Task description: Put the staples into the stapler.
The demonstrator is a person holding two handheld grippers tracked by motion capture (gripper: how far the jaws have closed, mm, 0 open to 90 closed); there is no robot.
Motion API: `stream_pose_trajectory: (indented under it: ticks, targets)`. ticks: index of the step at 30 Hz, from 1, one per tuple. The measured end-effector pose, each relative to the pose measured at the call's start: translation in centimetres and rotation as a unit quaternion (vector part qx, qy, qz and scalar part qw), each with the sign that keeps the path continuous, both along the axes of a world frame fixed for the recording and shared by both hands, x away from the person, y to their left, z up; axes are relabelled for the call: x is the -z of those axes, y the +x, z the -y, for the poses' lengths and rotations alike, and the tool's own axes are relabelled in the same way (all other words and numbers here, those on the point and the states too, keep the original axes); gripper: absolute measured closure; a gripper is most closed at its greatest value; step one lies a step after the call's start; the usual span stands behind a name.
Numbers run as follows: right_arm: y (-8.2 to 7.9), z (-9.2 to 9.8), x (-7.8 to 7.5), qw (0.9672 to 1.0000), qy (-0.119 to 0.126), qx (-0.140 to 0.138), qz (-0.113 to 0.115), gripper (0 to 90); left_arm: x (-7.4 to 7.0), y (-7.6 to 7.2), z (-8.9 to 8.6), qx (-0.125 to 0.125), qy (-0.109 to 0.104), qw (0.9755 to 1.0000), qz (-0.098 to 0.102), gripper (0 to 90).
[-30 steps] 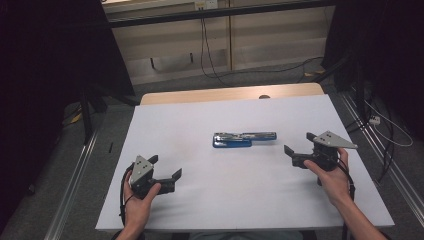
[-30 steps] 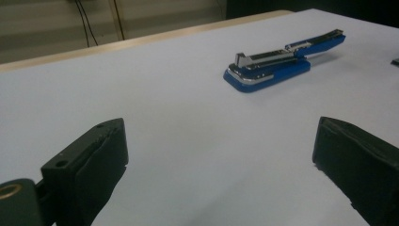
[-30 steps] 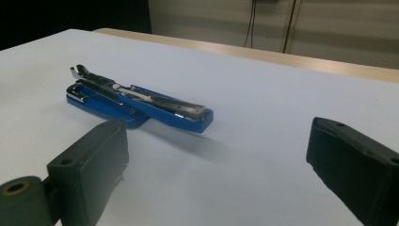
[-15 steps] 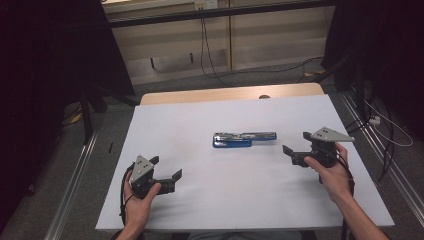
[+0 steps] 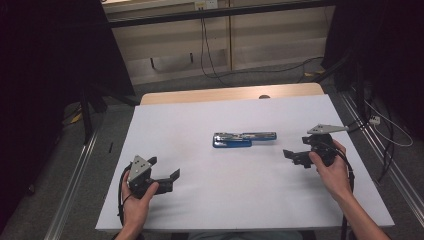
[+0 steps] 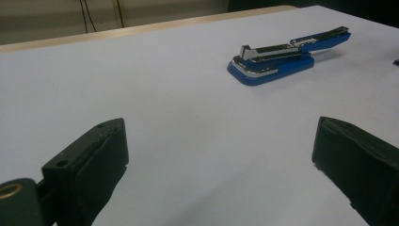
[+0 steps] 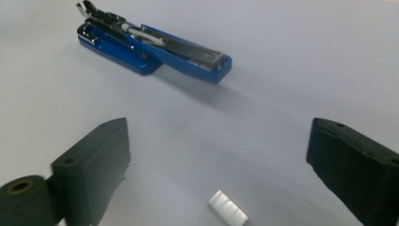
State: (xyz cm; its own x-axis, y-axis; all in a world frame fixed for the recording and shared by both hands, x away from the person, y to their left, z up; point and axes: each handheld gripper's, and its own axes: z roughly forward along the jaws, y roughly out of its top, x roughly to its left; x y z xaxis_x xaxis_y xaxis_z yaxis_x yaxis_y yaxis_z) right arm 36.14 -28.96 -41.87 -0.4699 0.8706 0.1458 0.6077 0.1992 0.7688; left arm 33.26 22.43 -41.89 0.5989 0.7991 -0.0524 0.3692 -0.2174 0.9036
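Observation:
A blue stapler [image 5: 244, 139], swung open flat with its metal staple channel showing, lies on the middle of the white table [image 5: 225, 200]. My left gripper [image 5: 164, 168] rests near the front left, open and empty, pointing toward the stapler [image 6: 282, 56] far ahead. My right gripper [image 5: 295, 148] is held just right of the stapler [image 7: 155, 47], open and aimed at it. A small silver strip of staples [image 7: 227, 207] lies on the table between the right gripper's [image 7: 219, 136] jaws, untouched. The left gripper's [image 6: 221, 136] jaws stand wide apart over bare table.
The table's wooden far edge [image 5: 230, 94] shows beyond the white sheet. Black stands and cables [image 5: 210, 45] sit on the floor behind and to both sides. Metal rails [image 5: 75, 175] run along the table's flanks.
The right gripper has lifted slightly and edged toward the stapler. The left gripper and the stapler have stayed where they were.

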Motion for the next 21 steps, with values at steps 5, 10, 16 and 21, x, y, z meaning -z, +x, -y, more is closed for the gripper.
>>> stream_pose_trajectory:
  ticks: [5, 10, 16, 21]
  targets:
    - [0.6, 0.1, -0.1, 0.9991, 0.001, -0.024, -0.035, 7.2, 0.0, -0.1, -0.1, -0.006, 0.001, 1.0, 0.005, 4.3]
    - [1.2, 0.1, 0.0, 0.9972, -0.018, -0.057, -0.044, 7.7, 0.0, -0.1, -0.1, -0.011, -0.002, 0.9999, 0.007, 4.3]
    - [2.6, -0.3, -0.1, 0.9923, -0.06, -0.095, -0.052, 10.4, 0.3, 0.0, 0.3, 0.0, 0.003, 1.0, -0.005, 4.3]
    - [3.2, -0.4, -0.1, 0.9898, -0.065, -0.11, -0.063, 18.1, 0.3, -0.1, 0.5, 0.002, 0.003, 1.0, -0.006, 4.3]
